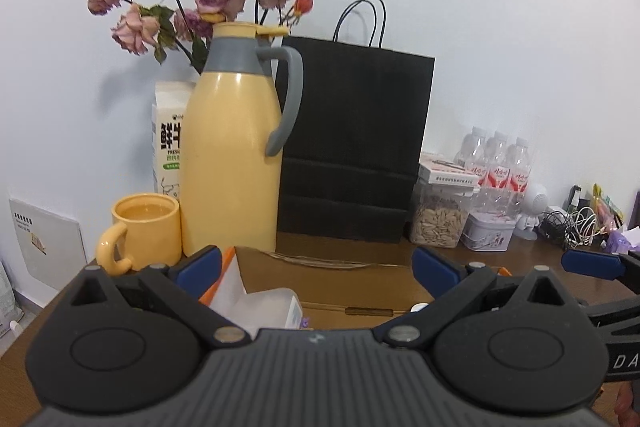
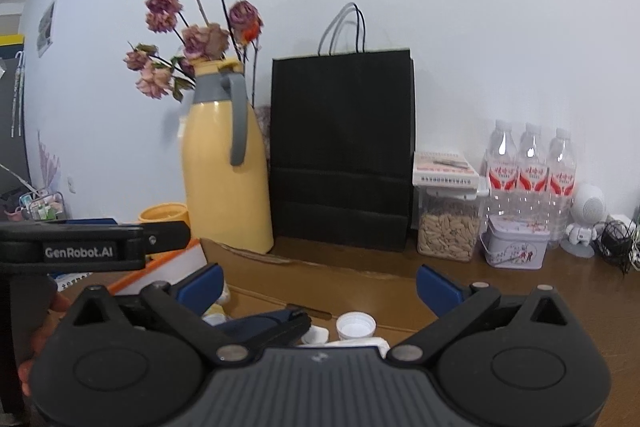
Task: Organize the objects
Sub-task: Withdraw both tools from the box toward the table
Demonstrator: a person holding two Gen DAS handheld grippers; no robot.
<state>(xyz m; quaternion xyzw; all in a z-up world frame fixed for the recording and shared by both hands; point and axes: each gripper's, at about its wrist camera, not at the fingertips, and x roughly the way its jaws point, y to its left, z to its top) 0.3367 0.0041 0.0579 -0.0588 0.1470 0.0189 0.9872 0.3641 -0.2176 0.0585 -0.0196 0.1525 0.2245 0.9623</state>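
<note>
In the left wrist view, the left gripper [image 1: 316,265] is held with its jaws spread wide and nothing pinched, above an open cardboard box [image 1: 340,283] in which a white packet [image 1: 256,307] lies low between the fingers, while a yellow jug [image 1: 234,147] and a yellow mug [image 1: 144,231] are seen upright just beyond the left finger and a black paper bag [image 1: 354,143] stands behind. In the right wrist view, the right gripper [image 2: 320,287] is likewise seen spread wide and empty over the same box, where a white bottle cap [image 2: 355,326] lies below and between its fingers, and the left gripper is seen alongside at the left edge.
</note>
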